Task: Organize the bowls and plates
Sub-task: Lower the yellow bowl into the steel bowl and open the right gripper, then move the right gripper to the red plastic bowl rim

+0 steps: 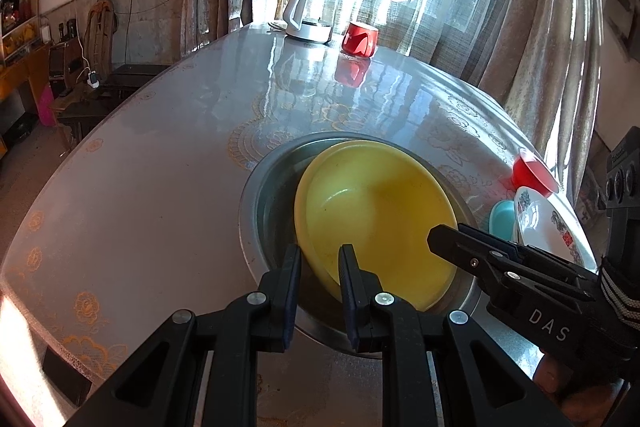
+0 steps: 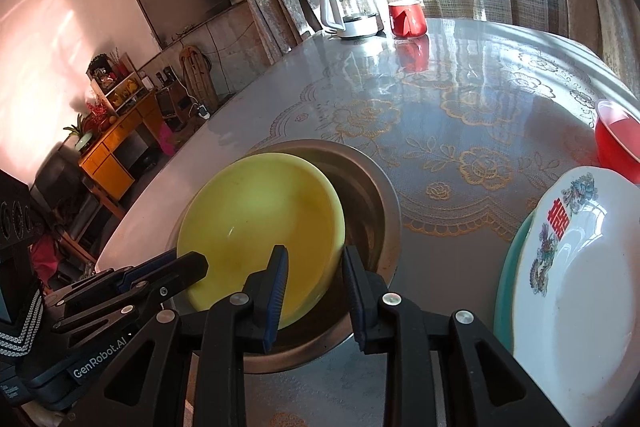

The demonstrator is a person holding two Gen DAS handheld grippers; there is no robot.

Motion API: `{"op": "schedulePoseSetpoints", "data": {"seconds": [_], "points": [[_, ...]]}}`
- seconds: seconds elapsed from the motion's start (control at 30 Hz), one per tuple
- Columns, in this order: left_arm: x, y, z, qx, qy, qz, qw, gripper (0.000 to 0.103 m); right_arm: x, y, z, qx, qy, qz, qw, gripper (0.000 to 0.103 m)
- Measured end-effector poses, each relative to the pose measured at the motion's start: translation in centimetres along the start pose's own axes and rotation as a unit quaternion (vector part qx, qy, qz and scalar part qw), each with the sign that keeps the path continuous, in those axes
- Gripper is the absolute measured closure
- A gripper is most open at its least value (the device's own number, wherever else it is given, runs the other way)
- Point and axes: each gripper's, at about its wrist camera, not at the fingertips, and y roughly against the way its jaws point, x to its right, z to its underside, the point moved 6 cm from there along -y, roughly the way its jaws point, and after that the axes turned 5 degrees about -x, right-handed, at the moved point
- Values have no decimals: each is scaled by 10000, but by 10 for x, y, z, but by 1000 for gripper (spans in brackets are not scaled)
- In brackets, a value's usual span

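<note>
Yellow plates (image 1: 376, 211), two by the doubled rim, sit tilted inside the steel basin (image 1: 256, 203) sunk in the tabletop (image 1: 140, 187), centre of both frames.

Left tool (image 1: 319, 259): spread, straddling the near rim of the yellow stack at lower centre of the left view. Whether the pads touch the rim, can't tell.
Right tool (image 2: 314, 259): also spread, fingers either side of the plate's right edge at lower centre of the right view. Nothing pinched by either.

Risks, my read:
- Both tools converge on the same rim. In the left view the right tool comes in from lower right, just beside the left one; collision is likely if both close or lift together.
- A thin glossy rim plus a tilted stack means a one-edge pinch could slip, or lift only the top plate and drag the lower against the basin wall.
- White patterned plate (image 2: 576, 291) leans on a teal plate (image 2: 506, 287) at the right edge of the right view, near the right tool. A sideways swing could knock it.
- Red bowl (image 2: 616, 135) sits just behind that pair.

Hard to see:
- Basin bottom hidden under the plates.
- Teal plate mostly covered; white plate cut off by the frame.
- Window glare washes out the kettle (image 1: 306, 13) and red cup (image 1: 360, 39) at upper centre.
</note>
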Motion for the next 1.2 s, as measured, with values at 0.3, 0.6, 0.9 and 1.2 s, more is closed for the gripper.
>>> {"op": "schedulePoseSetpoints", "data": {"seconds": [0.3, 0.6, 0.9, 1.2], "points": [[-2, 2, -1, 107, -79, -164, 9998, 83, -4, 1, 4, 100, 216, 207, 9995, 75], [2, -4, -1, 150, -298, -331, 9989, 83, -6, 4, 7, 143, 217, 236, 9994, 75], [2, -4, 0, 297, -349, -535, 9975, 83, -3, 13, 9, 321, 109, 134, 9993, 74], [7, 2, 1, 333, -357, -475, 9977, 83, -5, 17, 12, 385, 66, 20, 9992, 71]]}}
